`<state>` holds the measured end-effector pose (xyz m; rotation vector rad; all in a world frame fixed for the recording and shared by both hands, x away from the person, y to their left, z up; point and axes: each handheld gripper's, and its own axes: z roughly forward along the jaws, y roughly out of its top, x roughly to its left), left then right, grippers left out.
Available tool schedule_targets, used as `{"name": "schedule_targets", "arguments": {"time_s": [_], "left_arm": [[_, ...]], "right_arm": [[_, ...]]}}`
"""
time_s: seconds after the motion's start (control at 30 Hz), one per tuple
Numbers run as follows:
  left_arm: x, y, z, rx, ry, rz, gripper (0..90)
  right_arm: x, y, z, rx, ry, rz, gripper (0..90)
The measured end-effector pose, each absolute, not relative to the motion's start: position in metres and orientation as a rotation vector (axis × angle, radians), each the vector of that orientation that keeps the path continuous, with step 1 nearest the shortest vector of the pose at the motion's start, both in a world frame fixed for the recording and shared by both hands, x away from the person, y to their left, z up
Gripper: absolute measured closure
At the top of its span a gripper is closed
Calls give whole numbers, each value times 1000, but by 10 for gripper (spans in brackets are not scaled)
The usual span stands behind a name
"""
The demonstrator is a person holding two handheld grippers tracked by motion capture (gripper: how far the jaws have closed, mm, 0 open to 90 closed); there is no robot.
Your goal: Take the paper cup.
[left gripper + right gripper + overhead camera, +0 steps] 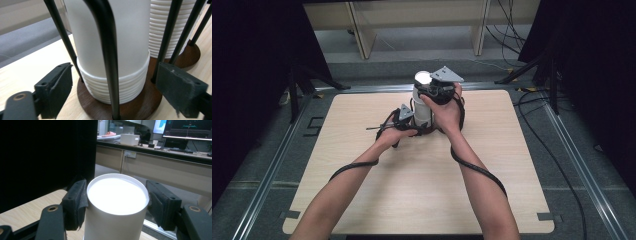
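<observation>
White paper cup (116, 205), light and easily crushed, is held near its rim by the right fingers (75, 203); the left fingers (56, 88) are parted around the wooden base (100, 108).

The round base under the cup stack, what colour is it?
Dark brown wood base, seen best in the left gripper view, under the white cup stack.

A stack of cups (112, 75) stands on a round base (95, 105) inside upright rods (107, 60), at the far middle of the table (422, 190). A second stack (162, 30) stands just behind it.
</observation>
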<state>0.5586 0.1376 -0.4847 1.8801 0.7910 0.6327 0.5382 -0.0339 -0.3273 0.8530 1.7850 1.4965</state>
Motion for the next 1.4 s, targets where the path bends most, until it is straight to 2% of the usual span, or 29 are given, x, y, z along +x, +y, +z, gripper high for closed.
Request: {"name": "schedule_targets", "arguments": {"time_s": [0.17,0.3,0.87,1.4], "left_arm": [[553,142,-480,1882,777,648,100],[545,147,-472,1875,783,656,33],[493,173,-450,1797,679,651,9],[446,191,-449,1755,628,664,8]], "right_arm": [[531,-37,-322,848,1776,1511,365],[524,-42,-318,835,1778,1521,365],[502,-52,-321,856,1799,1590,365],[476,-65,-333,843,1822,1615,365]]}}
